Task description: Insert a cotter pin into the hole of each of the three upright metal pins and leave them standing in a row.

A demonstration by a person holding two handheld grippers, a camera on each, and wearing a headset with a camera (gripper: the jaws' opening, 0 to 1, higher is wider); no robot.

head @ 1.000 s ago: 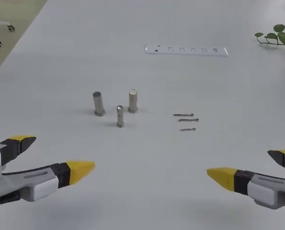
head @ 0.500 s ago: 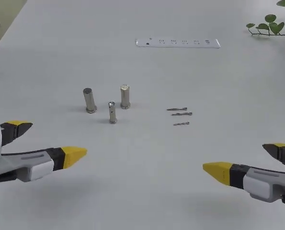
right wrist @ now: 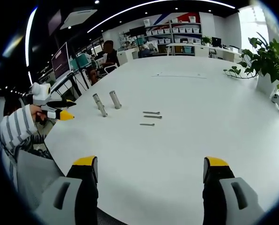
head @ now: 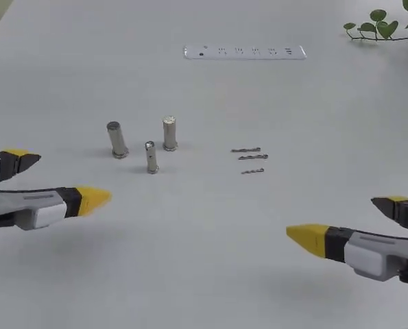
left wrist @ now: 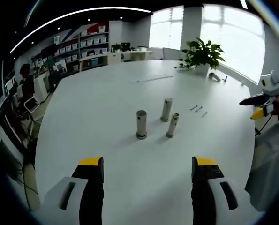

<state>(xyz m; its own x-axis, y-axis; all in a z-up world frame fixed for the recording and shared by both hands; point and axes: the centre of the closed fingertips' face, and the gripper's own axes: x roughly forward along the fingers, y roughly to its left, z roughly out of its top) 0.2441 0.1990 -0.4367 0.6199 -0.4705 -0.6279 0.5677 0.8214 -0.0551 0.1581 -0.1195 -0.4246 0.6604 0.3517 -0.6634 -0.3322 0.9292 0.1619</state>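
Three upright metal pins (head: 151,157) stand in a loose cluster left of the table's middle, also in the left gripper view (left wrist: 141,124) and the right gripper view (right wrist: 116,99). Three cotter pins (head: 252,157) lie flat in a short column to their right, small in the left gripper view (left wrist: 199,109) and the right gripper view (right wrist: 151,113). My left gripper (head: 60,179) hovers open at the near left, nothing between its jaws (left wrist: 147,164). My right gripper (head: 346,219) hovers open at the near right, short of the cotter pins (right wrist: 151,164).
A white power strip (head: 245,52) lies at the far side of the white table (head: 204,260). A potted plant (head: 382,24) trails at the far right corner. A person's striped sleeve (right wrist: 12,131) holds the left gripper.
The head camera has shifted, so everything sits higher and further left in view. The left gripper has come a little forward towards the metal pins. Both grippers stay open and empty.
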